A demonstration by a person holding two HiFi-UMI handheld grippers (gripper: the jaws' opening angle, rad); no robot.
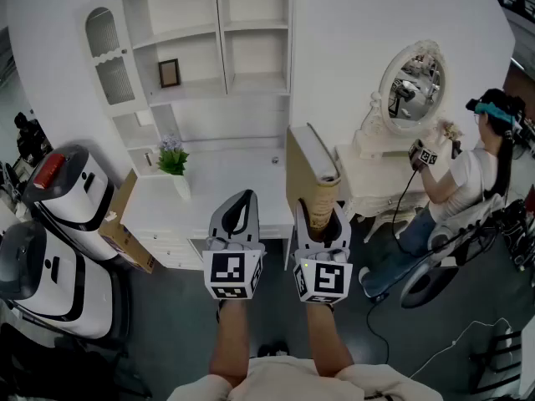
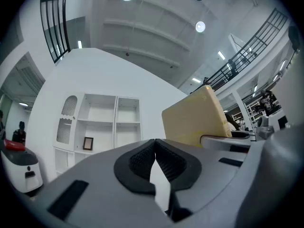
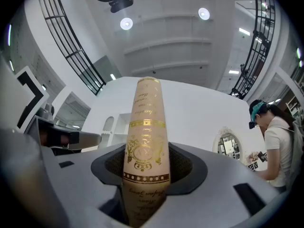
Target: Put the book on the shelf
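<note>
The right gripper point(image 3: 145, 169) has its jaws clamped on the book point(image 3: 145, 137). The pads press both covers and the cream spine with its gold lettering rises straight up between them. From the head view, that right gripper point(image 1: 323, 224) lifts the book point(image 1: 304, 170) upright in the air, tan cover turned to the left, page edges on top. The book sits in front of the right end of the white counter point(image 1: 226, 182), well short of the shelf point(image 1: 221, 32) and not yet on it.

Beside it, the left gripper point(image 2: 154, 152) is closed with nothing in it, its ribbed pads meeting at the tips. In the head view, the left gripper point(image 1: 236, 217) hangs just to the left of the book, level with its partner.

Further out, the shelf's compartments stand against the white wall. One holds a small picture frame point(image 1: 169, 73), and a potted plant point(image 1: 172, 158) stands lower down at the counter's left end. Off to the right, a seated person point(image 1: 456, 182) works at a dressing table point(image 1: 368, 174) with an oval mirror point(image 1: 412, 86).
</note>
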